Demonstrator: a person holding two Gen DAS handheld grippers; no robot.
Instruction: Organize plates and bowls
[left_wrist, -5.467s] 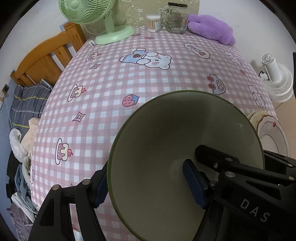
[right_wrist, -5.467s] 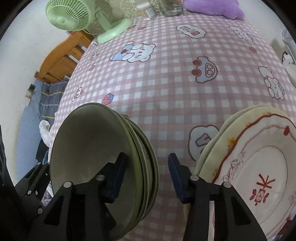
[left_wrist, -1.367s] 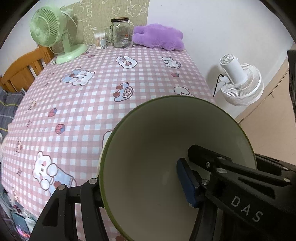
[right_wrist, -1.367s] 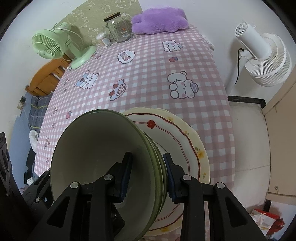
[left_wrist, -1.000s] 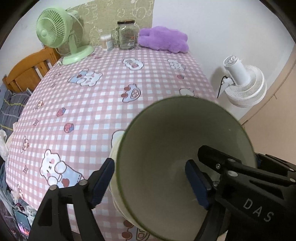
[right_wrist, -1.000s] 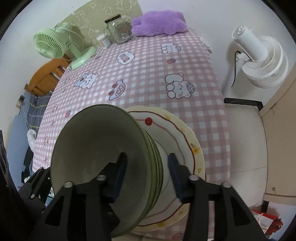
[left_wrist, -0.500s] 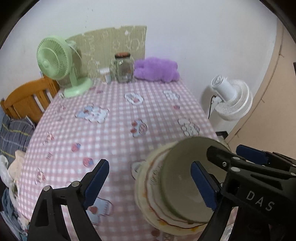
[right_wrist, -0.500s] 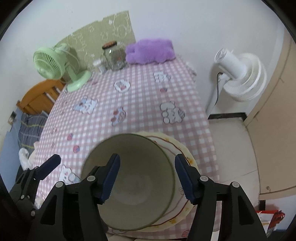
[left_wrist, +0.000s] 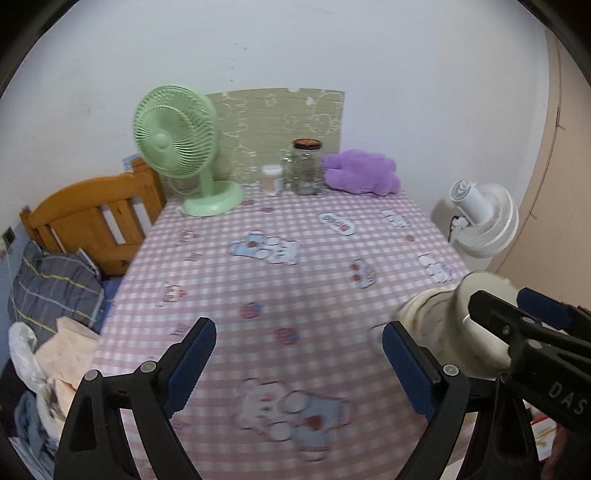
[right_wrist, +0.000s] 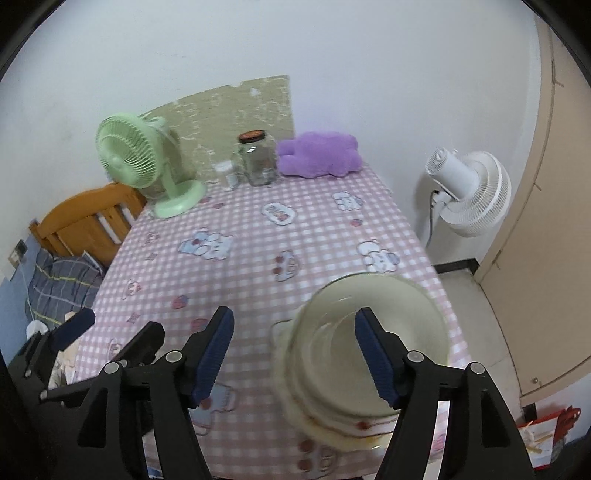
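Both tools are up above the pink checked table (left_wrist: 295, 280) now: the left gripper (left_wrist: 299, 363) gapes wide with only tablecloth between its blue pads, and the right gripper (right_wrist: 293, 354) has its jaws opening, nothing pinched between them. The stack of green bowls (right_wrist: 373, 339) sits nested on the plates (right_wrist: 332, 428) at the near right corner of the table, blurred, free of both tools. Far back stand the green fan (left_wrist: 177, 144), the glass jar (left_wrist: 306, 166) and the purple plush (left_wrist: 362, 171)
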